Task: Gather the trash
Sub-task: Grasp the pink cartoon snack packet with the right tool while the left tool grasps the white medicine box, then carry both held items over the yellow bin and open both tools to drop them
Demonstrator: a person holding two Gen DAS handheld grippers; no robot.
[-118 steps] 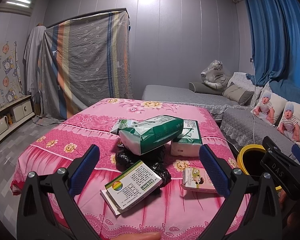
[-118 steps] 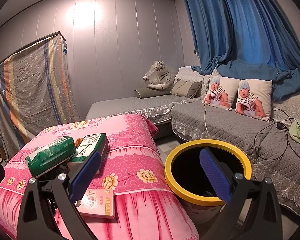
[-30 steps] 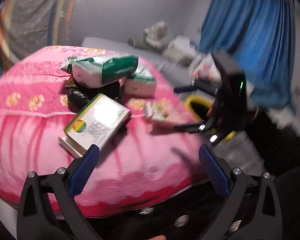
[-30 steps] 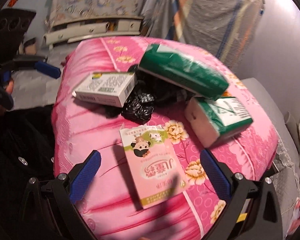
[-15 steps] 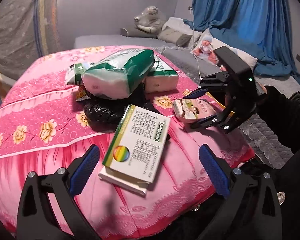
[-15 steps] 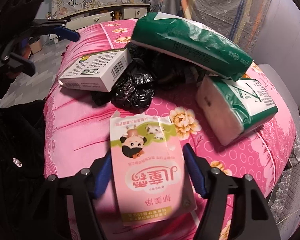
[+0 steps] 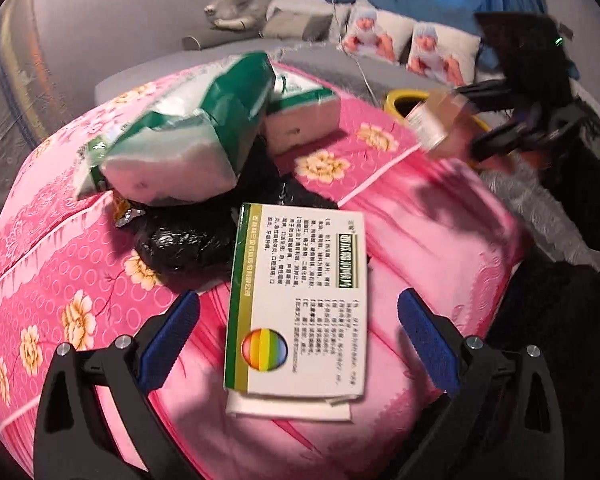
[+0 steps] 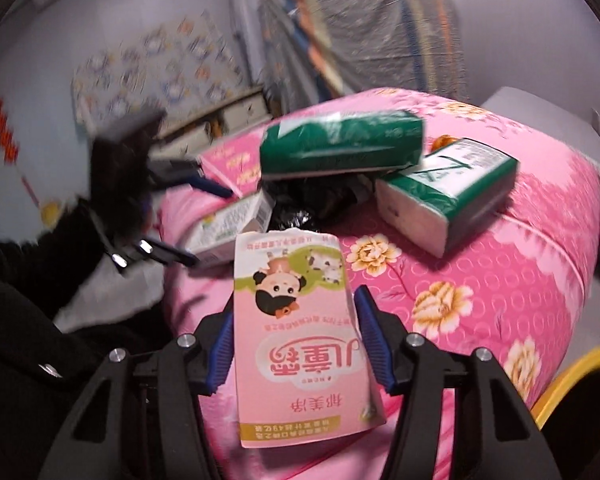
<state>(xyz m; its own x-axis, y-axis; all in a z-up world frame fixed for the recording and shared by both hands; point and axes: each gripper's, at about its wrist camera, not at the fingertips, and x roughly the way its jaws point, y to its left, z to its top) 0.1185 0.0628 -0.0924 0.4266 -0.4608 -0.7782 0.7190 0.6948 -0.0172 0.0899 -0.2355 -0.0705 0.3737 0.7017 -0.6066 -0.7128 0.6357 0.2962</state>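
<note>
My right gripper (image 8: 296, 344) has its jaws closing, and the pads press both sides of a pink carton (image 8: 296, 320) with a cartoon child on it, held above the pink bedspread (image 8: 500, 280). In the left wrist view that carton (image 7: 436, 124) hangs near a yellow-rimmed bin (image 7: 400, 98). My left gripper (image 7: 298, 340) is open, its blue fingers (image 7: 172, 340) standing on either side of a white and green box (image 7: 300, 304) without touching it. Behind the box lie a black plastic bag (image 7: 188, 236) and two green tissue packs (image 7: 188, 140), (image 7: 300, 116).
The yellow bin rim (image 8: 572, 376) shows at the right wrist view's lower right, beside the bed. A grey sofa (image 7: 308, 52) with cushions runs behind the bed. A person's dark sleeve (image 7: 572, 208) reaches in at the right. Cabinets and draped cloth (image 8: 340, 40) stand along the far wall.
My right gripper has shut on the pink carton and lifted it off the bedspread toward the bin. The left gripper has come closer to the white and green box and rolled.
</note>
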